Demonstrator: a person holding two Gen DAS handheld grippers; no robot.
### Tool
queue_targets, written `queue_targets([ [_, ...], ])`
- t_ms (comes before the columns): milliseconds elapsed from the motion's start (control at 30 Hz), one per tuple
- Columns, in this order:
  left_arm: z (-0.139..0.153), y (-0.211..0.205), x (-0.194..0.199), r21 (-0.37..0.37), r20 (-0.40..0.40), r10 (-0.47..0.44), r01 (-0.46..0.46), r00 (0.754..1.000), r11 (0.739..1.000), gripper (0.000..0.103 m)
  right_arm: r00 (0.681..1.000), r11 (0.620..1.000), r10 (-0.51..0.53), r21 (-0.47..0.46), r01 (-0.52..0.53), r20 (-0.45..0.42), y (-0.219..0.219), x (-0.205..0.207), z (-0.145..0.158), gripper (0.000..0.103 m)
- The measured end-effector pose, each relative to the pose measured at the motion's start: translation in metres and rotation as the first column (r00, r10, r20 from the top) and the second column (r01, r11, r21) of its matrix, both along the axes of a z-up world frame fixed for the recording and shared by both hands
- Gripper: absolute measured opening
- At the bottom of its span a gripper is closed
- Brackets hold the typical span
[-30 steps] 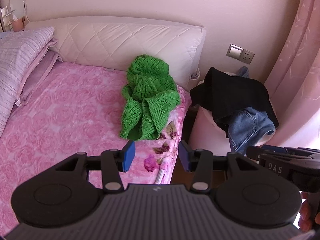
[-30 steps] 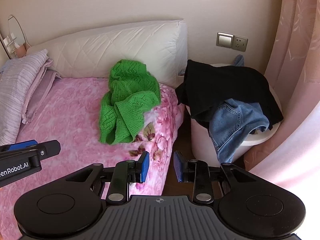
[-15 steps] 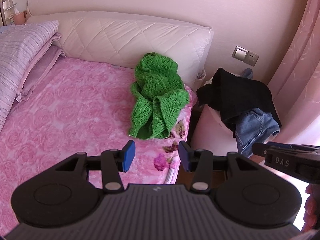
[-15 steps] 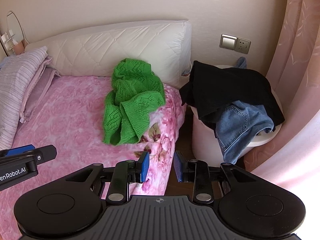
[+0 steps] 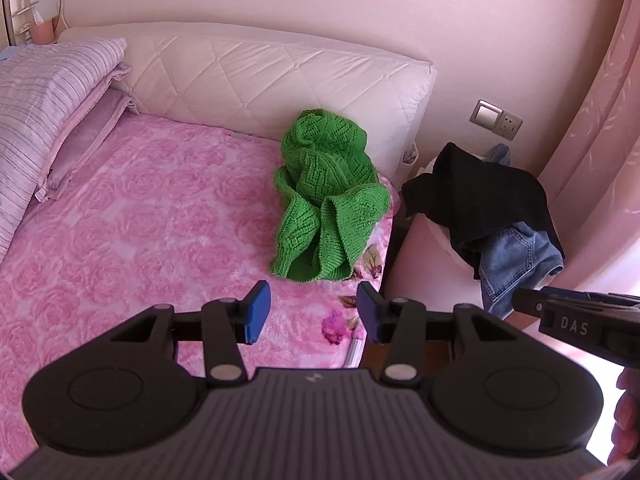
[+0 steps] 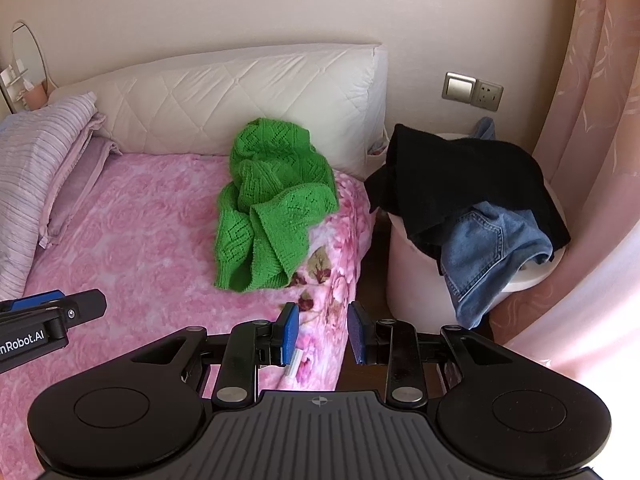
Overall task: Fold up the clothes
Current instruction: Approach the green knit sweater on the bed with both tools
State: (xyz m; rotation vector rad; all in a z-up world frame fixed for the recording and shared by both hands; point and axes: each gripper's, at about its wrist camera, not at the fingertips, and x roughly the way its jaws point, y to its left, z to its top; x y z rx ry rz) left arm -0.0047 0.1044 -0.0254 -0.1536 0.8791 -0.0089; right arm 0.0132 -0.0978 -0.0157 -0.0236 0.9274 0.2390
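The crumpled bright-green open-knit sweater [image 5: 326,204] lies on the pink rose-patterned bedspread [image 5: 132,232], near the bed's right edge and up against the white quilted headboard cushion [image 5: 260,76]; it sits ahead of both tongs and apart from them, touched by neither. The left gripper [image 5: 313,312] hangs above the bedspread with its blue-padded jaws spread wide and nothing between them; the sweater's lower hem shows just beyond the gap. The right gripper [image 6: 322,334] hovers over the bed's right edge, jaws likewise spread and empty; from its view the sweater [image 6: 272,208] lies ahead and a little to the left.

The sweater is bunched in a heap, not flat; its upper part is piled against the cushion, and two thick folds run down toward the tongs, ending in ribbed edges; the knit shows a lacy diamond pattern.

Beside the bed stands a round white laundry bin [image 6: 416,276], with a black garment [image 6: 460,176] draped over its rim and blue denim jeans [image 6: 488,248] hanging down its front; striped lilac pillows [image 5: 44,92] are stacked at the bed's left side; a pink curtain [image 6: 592,120] hangs at the right.
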Motion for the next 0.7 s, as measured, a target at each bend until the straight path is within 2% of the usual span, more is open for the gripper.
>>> queue_targets([
  [700,0.003,0.009,0.005,-0.013,-0.002,-0.037,0.037,0.999,0.999,0.043,1.0,1.0,-0.02,-0.019,0.02,0.004,0.014,-0.003,0.007,0.031],
])
